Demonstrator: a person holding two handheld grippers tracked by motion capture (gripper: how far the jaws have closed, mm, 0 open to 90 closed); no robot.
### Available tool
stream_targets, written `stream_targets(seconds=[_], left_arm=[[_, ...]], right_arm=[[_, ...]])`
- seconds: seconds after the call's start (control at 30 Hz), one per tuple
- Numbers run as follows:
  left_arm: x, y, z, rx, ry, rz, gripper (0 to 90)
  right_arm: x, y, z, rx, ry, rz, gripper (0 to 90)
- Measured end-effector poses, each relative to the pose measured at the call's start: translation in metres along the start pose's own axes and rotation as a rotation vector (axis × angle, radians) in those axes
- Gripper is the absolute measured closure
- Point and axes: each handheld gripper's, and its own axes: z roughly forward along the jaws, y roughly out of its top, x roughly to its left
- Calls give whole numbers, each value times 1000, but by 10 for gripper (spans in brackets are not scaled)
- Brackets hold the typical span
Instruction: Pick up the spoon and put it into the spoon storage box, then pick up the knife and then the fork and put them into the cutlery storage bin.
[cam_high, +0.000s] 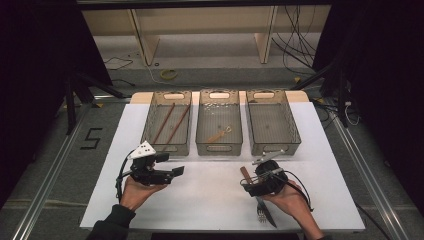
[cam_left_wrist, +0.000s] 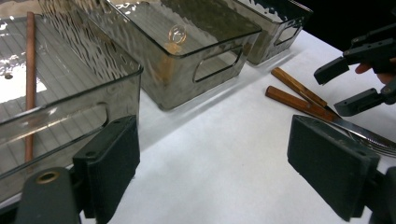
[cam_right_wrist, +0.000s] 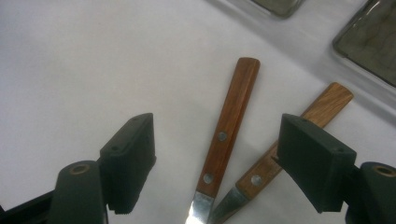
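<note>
- The right gripper (cam_high: 248, 186) hung just above the white table cover (cam_high: 210, 195), its jaws spread wide and holding nothing.
- In the right gripper view, two wooden-handled pieces of cutlery lay side by side on the cover between those jaws: the left handle (cam_right_wrist: 229, 128) sat in the open gap, and the right handle (cam_right_wrist: 299, 135) ran partly behind the right-hand jaw.
- The two handles spread apart at their far ends and nearly met where the metal began at the bottom edge of that view.
- From the high view, a fork's tines (cam_high: 260, 215) and a blade tip (cam_high: 270, 218) stuck out on the near side of the right hand (cam_high: 290, 197), and one handle end (cam_high: 245, 174) showed on the far side of the gripper.
- The left gripper (cam_high: 172, 172) was held over the cover to the left, well apart from the cutlery, with its jaws wide and empty.
- Three clear bins stood in a row at the far side of the cover.
- The left bin (cam_high: 152, 145) held two brown sticks (cam_high: 170, 122).
- The middle bin (cam_high: 219, 147) held a small wooden-handled utensil (cam_high: 220, 134).
- The right bin (cam_high: 295, 135) lay just beyond the cutlery.
</note>
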Motion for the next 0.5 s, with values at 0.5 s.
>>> stream_targets(seconds=[0.5], left_arm=[[-2, -15, -8, -29, 36, 31, 159]], right_arm=[[-3, 2, 4, 39, 7, -3, 318]])
